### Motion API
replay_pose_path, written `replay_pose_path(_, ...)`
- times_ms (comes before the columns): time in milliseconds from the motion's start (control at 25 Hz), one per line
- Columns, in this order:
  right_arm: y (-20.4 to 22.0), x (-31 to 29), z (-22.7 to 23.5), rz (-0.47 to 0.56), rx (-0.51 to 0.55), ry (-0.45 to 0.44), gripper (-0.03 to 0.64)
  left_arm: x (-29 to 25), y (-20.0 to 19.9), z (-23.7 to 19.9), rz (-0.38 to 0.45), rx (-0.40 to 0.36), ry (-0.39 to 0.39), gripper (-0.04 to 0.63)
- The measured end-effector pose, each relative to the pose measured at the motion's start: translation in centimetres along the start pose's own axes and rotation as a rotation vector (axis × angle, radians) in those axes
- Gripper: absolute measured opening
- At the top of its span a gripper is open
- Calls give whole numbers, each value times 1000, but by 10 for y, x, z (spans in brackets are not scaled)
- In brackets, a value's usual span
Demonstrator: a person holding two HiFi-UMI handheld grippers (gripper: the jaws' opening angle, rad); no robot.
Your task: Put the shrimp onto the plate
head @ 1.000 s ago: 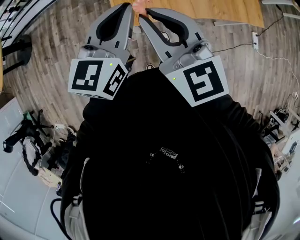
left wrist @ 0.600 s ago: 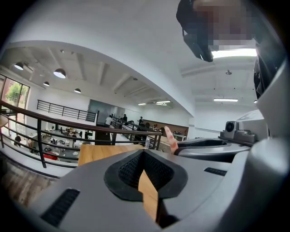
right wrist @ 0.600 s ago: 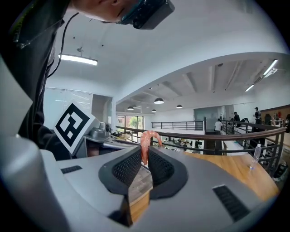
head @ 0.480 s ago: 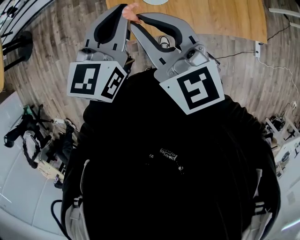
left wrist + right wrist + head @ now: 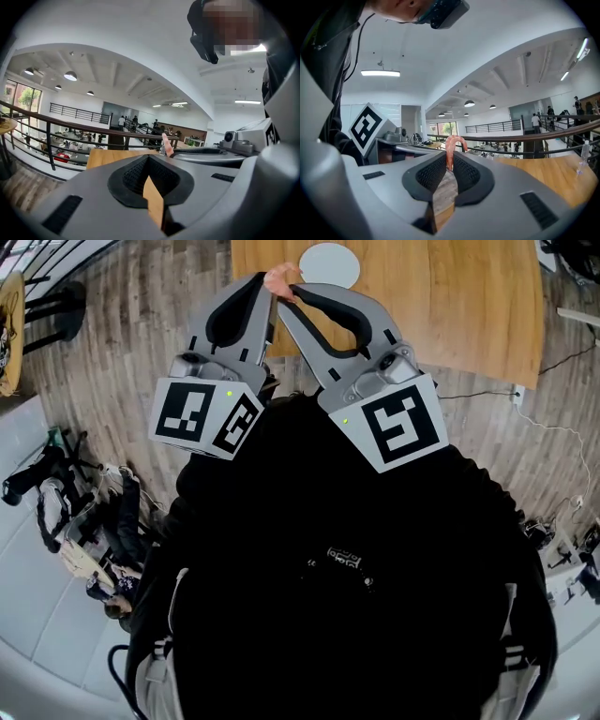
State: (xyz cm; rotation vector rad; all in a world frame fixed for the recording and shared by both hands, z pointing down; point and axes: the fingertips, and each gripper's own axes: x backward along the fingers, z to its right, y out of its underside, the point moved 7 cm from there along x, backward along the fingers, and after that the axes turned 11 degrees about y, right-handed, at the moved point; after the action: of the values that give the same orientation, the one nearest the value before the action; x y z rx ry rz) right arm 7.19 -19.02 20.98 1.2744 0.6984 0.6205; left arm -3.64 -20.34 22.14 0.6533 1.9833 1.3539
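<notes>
A pink curled shrimp [image 5: 279,279] is pinched at the tips of my right gripper [image 5: 287,292], which is shut on it; in the right gripper view the shrimp [image 5: 451,145] sticks up from between the jaws of that right gripper [image 5: 449,159]. My left gripper [image 5: 262,279] is beside it, tip to tip, jaws shut with nothing in them. From the left gripper [image 5: 148,157] the shrimp [image 5: 165,142] shows just past its tip. A white round plate [image 5: 329,263] lies on the wooden table [image 5: 450,296], a little beyond both grippers.
Both grippers are held in front of the person's black top [image 5: 347,559], over wood-plank floor. Bags and gear [image 5: 84,531] lie on the floor at left, cables [image 5: 553,442] at right. A dark railing [image 5: 56,124] runs behind the table.
The view has moved forward: the table now fills the top and the white plate has come into sight. Both grippers stay together, tip to tip, with the shrimp still held.
</notes>
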Motion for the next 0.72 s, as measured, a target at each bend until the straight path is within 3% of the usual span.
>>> replay_pose_path(360,11,-28,39,-59,-89,1,55,-10,1,-25,-40,26,-68,5)
replay_pose_path(560,-4,-20,32,-34,-21,81,55,6,-12,-36,-22,-4,19,5)
replay_pose_path(720,-21,-15,21,-3,-27,158,55,10,-27,-40,-9,-55,112,5)
